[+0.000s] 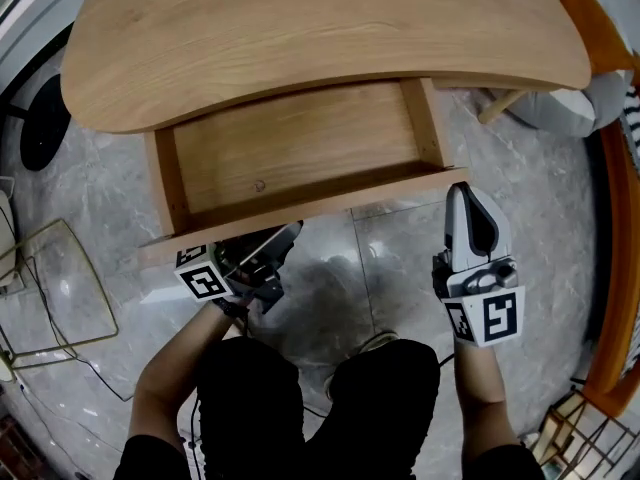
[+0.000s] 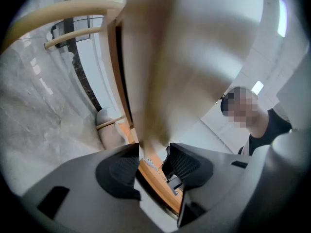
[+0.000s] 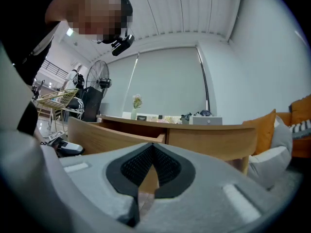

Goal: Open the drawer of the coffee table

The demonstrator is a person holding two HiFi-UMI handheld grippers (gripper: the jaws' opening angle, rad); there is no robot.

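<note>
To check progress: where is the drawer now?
Head view, centre: the drawer stands pulled out from under the coffee table top, the left gripper at its front panel's left end.

Grey marble floor (image 1: pixel 400 258), wooden coffee table (image 1: pixel 300 28) on it, drawer (image 1: pixel 290 148) open

No words, brands or numbers can be read anywhere. The only printed signs are black-and-white square markers on the cube (image 1: pixel 203 276) of the left tool (image 1: pixel 288 232) and the cube (image 1: pixel 490 318) of the right tool (image 1: pixel 461 192). These show patterns, no letters.

The table (image 1: pixel 300 28) and drawer (image 1: pixel 300 143) are pale grained wood; floor (image 1: pixel 420 258) grey veined marble; cushion (image 3: pixel 260 127) orange; trousers (image 1: pixel 250 398) black.
</note>
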